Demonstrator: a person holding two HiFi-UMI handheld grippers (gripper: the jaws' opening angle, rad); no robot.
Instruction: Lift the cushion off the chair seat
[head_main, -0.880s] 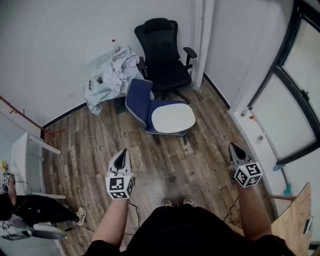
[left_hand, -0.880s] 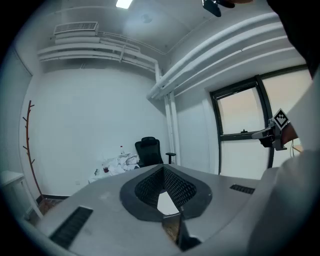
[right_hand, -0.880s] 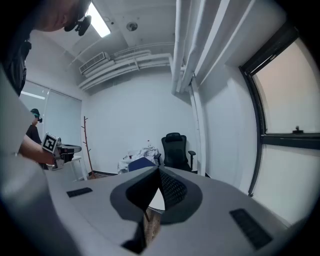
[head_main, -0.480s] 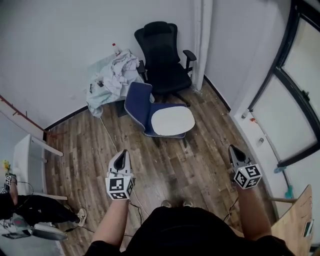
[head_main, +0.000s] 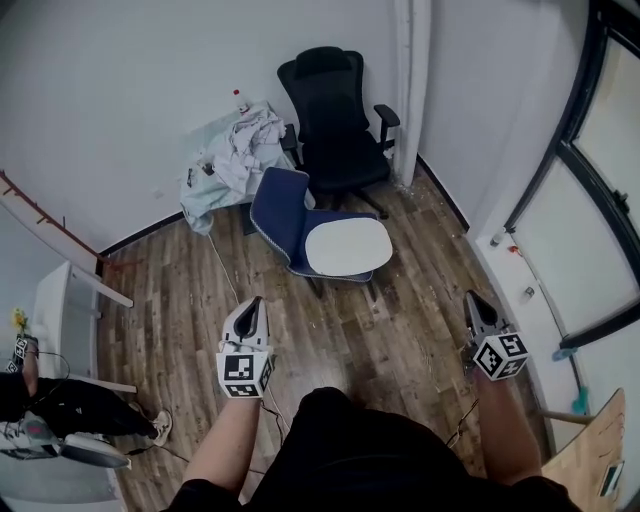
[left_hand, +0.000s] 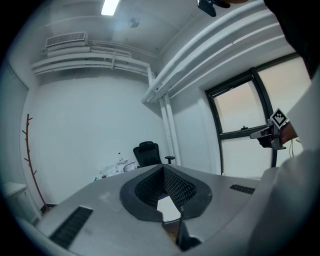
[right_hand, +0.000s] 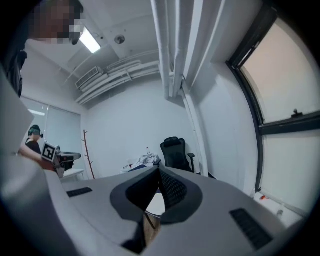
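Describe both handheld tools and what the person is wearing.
The left tool and right tool match: pale grey wedges tapering to a point, black ribbed pads inside, each carrying a cube of black-and-white square markers behind. The person wears a black top, forearms uncovered.

Left gripper (left_hand: 162, 168): jaws closed tip to tip, nothing between them. White cushion (left_hand: 169, 209) visible through the gap below the tips. Far wall: black chair (left_hand: 146, 153), cloth heap (left_hand: 119, 167) beside it. Right: window (left_hand: 240, 125), right gripper (left_hand: 261, 135).
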